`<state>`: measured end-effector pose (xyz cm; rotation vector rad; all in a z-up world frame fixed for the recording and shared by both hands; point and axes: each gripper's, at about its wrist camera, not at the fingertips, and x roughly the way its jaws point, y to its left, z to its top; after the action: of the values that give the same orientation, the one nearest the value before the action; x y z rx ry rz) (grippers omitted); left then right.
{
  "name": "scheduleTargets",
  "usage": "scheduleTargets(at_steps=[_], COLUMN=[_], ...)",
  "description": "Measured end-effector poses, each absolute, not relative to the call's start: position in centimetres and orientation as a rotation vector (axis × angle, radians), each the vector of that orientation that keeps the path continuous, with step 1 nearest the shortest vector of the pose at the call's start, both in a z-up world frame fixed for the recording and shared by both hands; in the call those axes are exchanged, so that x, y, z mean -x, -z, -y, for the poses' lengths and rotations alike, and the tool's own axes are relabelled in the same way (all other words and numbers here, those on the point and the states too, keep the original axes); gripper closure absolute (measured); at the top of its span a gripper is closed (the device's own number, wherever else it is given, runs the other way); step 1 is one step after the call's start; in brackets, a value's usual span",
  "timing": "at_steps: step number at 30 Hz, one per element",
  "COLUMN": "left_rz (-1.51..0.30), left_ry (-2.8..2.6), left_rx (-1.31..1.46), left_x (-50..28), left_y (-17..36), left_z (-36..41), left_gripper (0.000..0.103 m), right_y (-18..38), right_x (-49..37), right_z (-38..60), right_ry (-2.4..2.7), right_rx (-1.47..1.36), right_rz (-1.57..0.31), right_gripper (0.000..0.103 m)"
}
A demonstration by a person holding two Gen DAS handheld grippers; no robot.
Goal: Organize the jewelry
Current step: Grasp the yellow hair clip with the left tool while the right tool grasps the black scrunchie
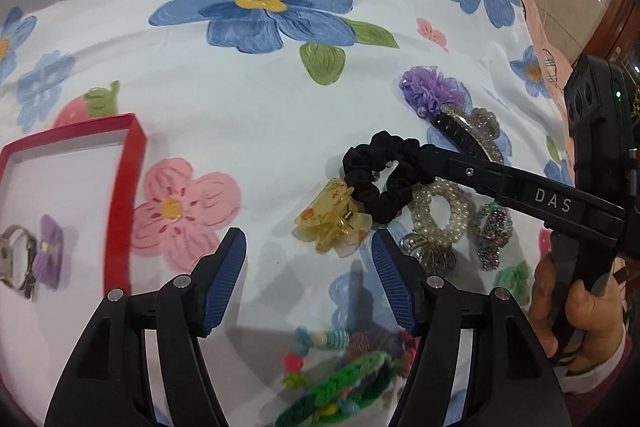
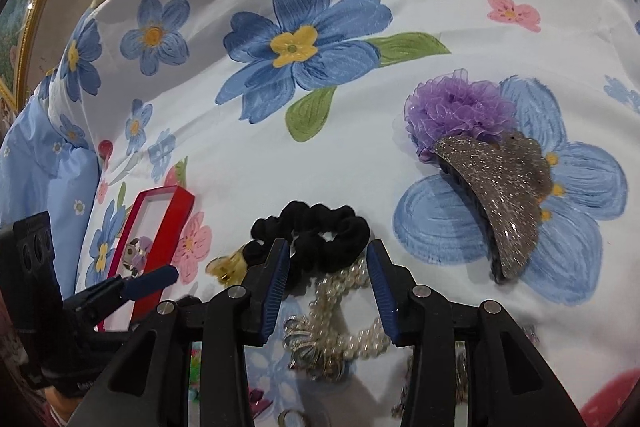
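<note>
A black scrunchie (image 1: 374, 173) lies on the floral cloth among a pile of hair pieces. My right gripper (image 2: 328, 263) is open, its fingers on either side of the scrunchie's (image 2: 316, 233) near edge; in the left wrist view its tips (image 1: 424, 157) reach the scrunchie from the right. My left gripper (image 1: 308, 255) is open and empty, just in front of a yellow claw clip (image 1: 330, 221). A red box (image 1: 124, 195) at left holds a watch (image 1: 14, 253) and a purple flower piece (image 1: 48, 251).
A pearl scrunchie (image 1: 440, 205), a purple ruffle scrunchie (image 2: 460, 111), a glittery grey claw clip (image 2: 504, 203), a beaded clip (image 1: 494, 235), a wire coil tie (image 1: 430, 253) and green and beaded bracelets (image 1: 340, 379) lie around. The cloth's edge (image 1: 532, 11) runs at the right.
</note>
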<state>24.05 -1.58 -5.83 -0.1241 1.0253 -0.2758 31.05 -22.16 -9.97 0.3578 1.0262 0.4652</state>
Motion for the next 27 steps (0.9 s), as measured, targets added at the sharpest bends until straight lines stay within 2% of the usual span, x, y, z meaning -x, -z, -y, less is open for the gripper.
scheduleTargets(at_steps=[4,6,7,8,11,13,15,27], left_rz=[-1.034,-1.036,-1.036,-1.036,-1.035,-1.041,-1.046,-0.979], left_ry=[0.282,0.284,0.287,0.289,0.297,0.303,0.308,0.312], left_rx=[0.116,0.106,0.106,0.105,0.108,0.109,0.104,0.161], left_x=[-24.8,-25.0,-25.1,-25.2,-25.4,-25.7,-25.8,-24.1], left_y=[6.6,6.8,6.9,7.0,7.2,7.3,7.5,5.4], left_z=[2.1,2.4,2.4,2.5,2.5,2.6,2.7,1.3], left_gripper=[0.038,0.038,0.038,0.038,0.05,0.064,0.072,0.072], right_y=[10.9,11.1,11.2,11.2,11.2,10.9,10.6,8.2], right_x=[-31.8,-32.0,-32.0,-32.0,-31.9,-31.8,-31.6,-30.3], right_z=[21.8,21.7,21.6,21.5,21.4,21.4,21.5,22.5], right_ry=[-0.468,-0.465,-0.466,-0.467,-0.463,-0.457,-0.451,-0.466], right_rx=[-0.362,-0.361,-0.357,-0.351,-0.342,-0.332,-0.325,-0.361], right_rz=[-1.044,-1.045,-1.044,-1.043,-1.029,-1.012,-0.998,-0.935], right_gripper=[0.06,0.063,0.068,0.078,0.089,0.09,0.092,0.093])
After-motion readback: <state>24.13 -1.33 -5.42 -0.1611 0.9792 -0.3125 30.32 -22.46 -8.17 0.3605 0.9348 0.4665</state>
